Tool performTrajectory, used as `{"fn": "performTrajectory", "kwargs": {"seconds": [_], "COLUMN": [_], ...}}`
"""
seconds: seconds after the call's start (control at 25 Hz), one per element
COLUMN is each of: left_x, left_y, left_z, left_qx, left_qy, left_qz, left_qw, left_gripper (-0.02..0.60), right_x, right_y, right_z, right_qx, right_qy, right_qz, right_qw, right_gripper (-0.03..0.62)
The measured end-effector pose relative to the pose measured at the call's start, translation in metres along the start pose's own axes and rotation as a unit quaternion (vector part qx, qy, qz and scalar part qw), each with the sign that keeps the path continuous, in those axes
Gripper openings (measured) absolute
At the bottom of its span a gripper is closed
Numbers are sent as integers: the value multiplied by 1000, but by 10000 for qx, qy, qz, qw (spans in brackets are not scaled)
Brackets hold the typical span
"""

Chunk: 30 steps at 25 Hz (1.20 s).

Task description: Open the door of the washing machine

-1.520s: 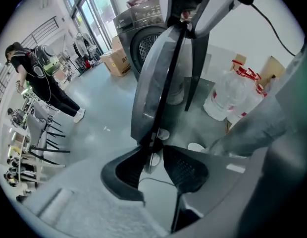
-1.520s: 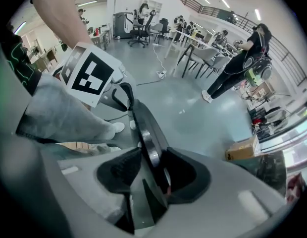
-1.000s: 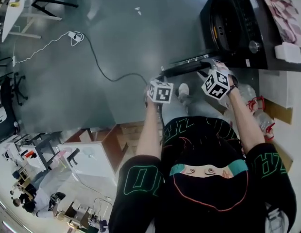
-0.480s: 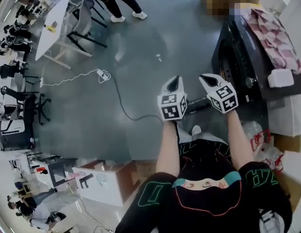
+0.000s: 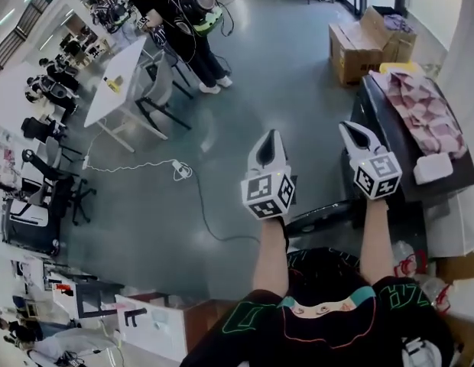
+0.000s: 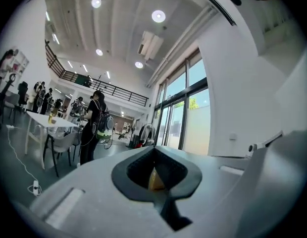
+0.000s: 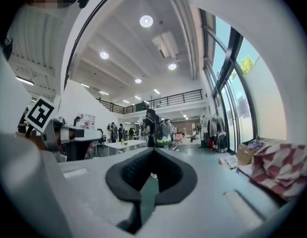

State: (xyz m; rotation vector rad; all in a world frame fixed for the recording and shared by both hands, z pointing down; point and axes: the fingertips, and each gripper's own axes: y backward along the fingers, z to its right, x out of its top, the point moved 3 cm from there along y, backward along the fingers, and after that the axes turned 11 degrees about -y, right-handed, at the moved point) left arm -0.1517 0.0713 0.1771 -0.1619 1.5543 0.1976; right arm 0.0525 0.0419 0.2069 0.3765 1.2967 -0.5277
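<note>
At right: black washing machine (image 5: 411, 189), door (image 5: 323, 215) open.

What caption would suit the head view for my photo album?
Left gripper and right gripper held out shut and empty beside the washing machine, its door open.

Washing machine (image 5: 380, 117) is sitting at the right edge, cloth (image 5: 420, 102) lying on top, cardboard box (image 5: 361, 48) sitting above it, upper right. Table (image 5: 118, 79) is standing upper left, cable (image 5: 202, 205) trailing below it. Left gripper (image 5: 272, 138) and right gripper (image 5: 350, 130) are hanging side by side, centre.
</note>
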Motion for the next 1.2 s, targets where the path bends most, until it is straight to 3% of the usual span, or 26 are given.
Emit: {"fn": "performTrajectory", "kwargs": {"seconds": [0.16,0.36,0.52,1.2], "left_x": [6,14,16,16], "left_y": [-3,-7,-8,-17], "left_z": [2,3,6,14], "left_qx": [88,355,460,552], "left_qy": [-418,-1050,-1340,-1429], "left_qz": [-94,15,113,295], "left_qw": [9990,9938,9898,9878], "left_gripper": [11,11,11,11], "right_x": [24,16,19,31], "right_y": [7,6,7,15], "right_z": [7,11,21,37], "right_qx": [-169,-339,-581,-793], "right_qy": [55,197,159,263], "right_qz": [257,214,316,444], "right_qw": [9995,9990,9977,9955], "right_gripper": [3,3,3,3]}}
